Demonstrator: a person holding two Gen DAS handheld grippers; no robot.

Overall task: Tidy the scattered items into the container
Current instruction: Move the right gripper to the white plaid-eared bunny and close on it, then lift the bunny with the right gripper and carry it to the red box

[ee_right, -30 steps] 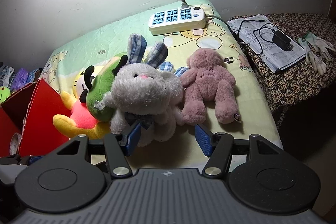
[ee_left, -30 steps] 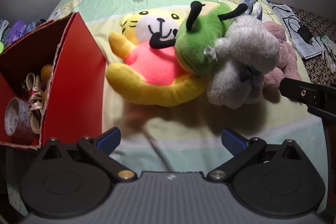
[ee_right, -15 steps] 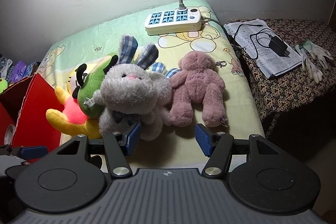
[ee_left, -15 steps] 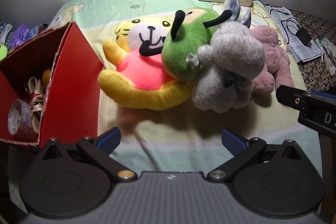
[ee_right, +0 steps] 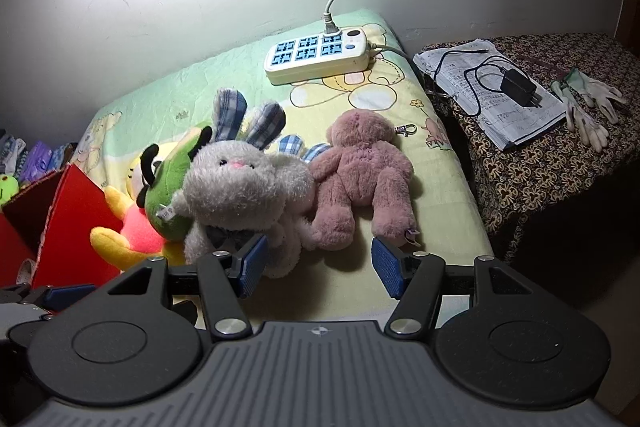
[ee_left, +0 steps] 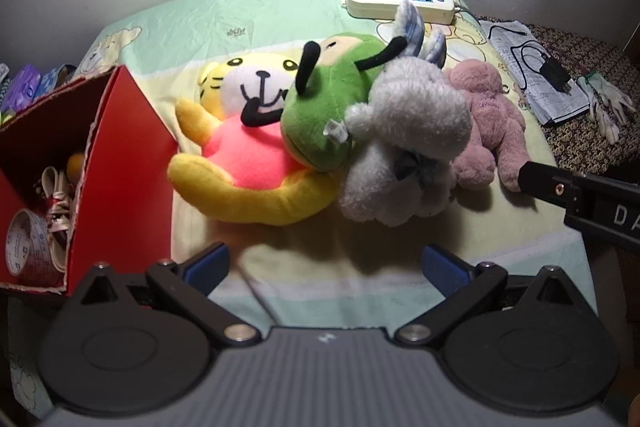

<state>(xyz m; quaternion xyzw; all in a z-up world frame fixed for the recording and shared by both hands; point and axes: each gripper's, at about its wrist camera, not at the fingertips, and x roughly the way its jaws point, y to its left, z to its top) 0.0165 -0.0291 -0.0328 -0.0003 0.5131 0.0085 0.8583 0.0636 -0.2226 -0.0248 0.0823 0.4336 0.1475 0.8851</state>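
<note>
Apparently untouched, grey rabbit point(ee_right: 244, 187) lies just beyond right gripper's point(ee_right: 318, 267) wide jaws.

Both tongs look the same: left tongs point(ee_left: 325, 267) and right tongs point(ee_right: 318, 267) have blue ribbed pads point(ee_right: 252, 265) on black linkage arms with silver pivot screws point(ee_right: 230, 326), two round black discs, and a grey ridged housing. Right one's side shows white lettering "DA".
</note>
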